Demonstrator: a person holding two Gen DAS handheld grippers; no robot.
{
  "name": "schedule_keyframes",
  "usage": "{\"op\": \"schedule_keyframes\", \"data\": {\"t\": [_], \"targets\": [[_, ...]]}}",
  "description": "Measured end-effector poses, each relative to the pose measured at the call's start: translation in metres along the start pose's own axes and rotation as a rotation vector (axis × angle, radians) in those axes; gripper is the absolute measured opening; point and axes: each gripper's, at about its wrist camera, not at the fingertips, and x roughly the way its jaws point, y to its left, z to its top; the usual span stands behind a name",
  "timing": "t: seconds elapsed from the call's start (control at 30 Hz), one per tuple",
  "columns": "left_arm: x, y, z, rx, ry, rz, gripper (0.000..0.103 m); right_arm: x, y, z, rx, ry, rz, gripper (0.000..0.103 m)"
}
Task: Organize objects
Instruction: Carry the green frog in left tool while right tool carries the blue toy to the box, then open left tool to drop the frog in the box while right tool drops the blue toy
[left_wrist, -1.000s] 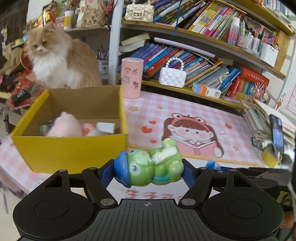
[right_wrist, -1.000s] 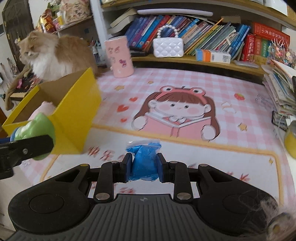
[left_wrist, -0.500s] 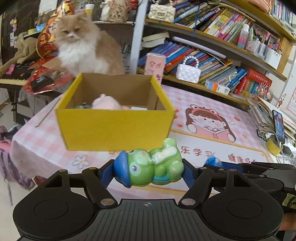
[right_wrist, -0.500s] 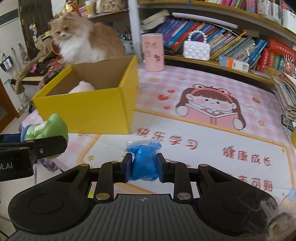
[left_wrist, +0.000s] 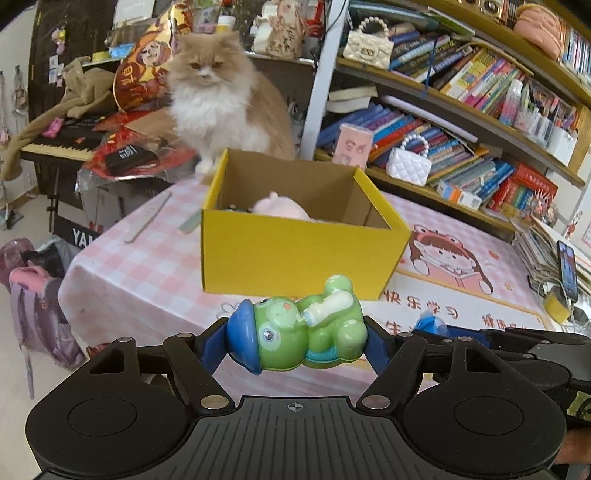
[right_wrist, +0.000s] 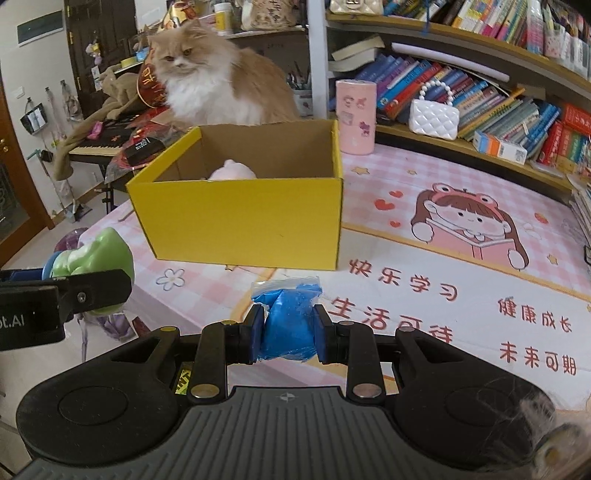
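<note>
Green frog toy (left_wrist: 299, 328) clamped sideways in left gripper (left_wrist: 295, 341), long axis 9-to-3. Blue bag (right_wrist: 286, 321) pinched in right gripper (right_wrist: 288, 332). Yellow box (right_wrist: 243, 218) noted at 12 o'clock, mouth open; right gripper judged nearer.

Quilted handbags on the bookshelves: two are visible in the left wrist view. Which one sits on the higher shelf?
The cream handbag with the gold clasp sits higher; the white handbag with the pearl handle stands on the lowest shelf.
</note>
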Motion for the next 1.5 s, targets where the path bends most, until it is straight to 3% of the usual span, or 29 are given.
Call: {"op": "schedule_keyframes", "data": {"t": [0.3, 0.57, 0.73, 0.83, 1.13, 1.33, 1.43, 1.5], "targets": [[0.006, 0.008, 0.027, 0.001, -0.081, -0.004, 0.074, 0.005, 0.013, 0.022, -0.030, -0.020, 0.005, 0.026], [0.024, 0.007, 0.061, 0.011, -0.142, 0.016, 0.074, 0.026, 0.012, 0.066, -0.062, -0.073, 0.026, 0.026], [0.052, 0.004, 0.091, 0.008, -0.137, 0.004, 0.074, 0.052, 0.005, 0.105, -0.057, -0.118, 0.026, 0.026], [0.073, -0.002, 0.106, 0.052, -0.135, 0.057, 0.074, 0.075, 0.002, 0.126, -0.074, -0.134, 0.020, 0.026], [0.146, -0.003, 0.118, 0.100, 0.023, 0.117, 0.078, 0.160, -0.001, 0.140, -0.173, 0.022, 0.063, 0.026], [0.152, 0.004, 0.114, 0.041, 0.038, 0.088, 0.085, 0.173, 0.006, 0.137, -0.254, 0.032, 0.096, 0.030], [0.144, 0.006, 0.115, 0.034, 0.012, 0.089, 0.088, 0.170, 0.007, 0.138, -0.262, 0.018, 0.104, 0.047], [0.133, 0.005, 0.118, 0.035, -0.017, 0.085, 0.089, 0.162, 0.007, 0.137, -0.272, -0.003, 0.107, 0.047]]}}
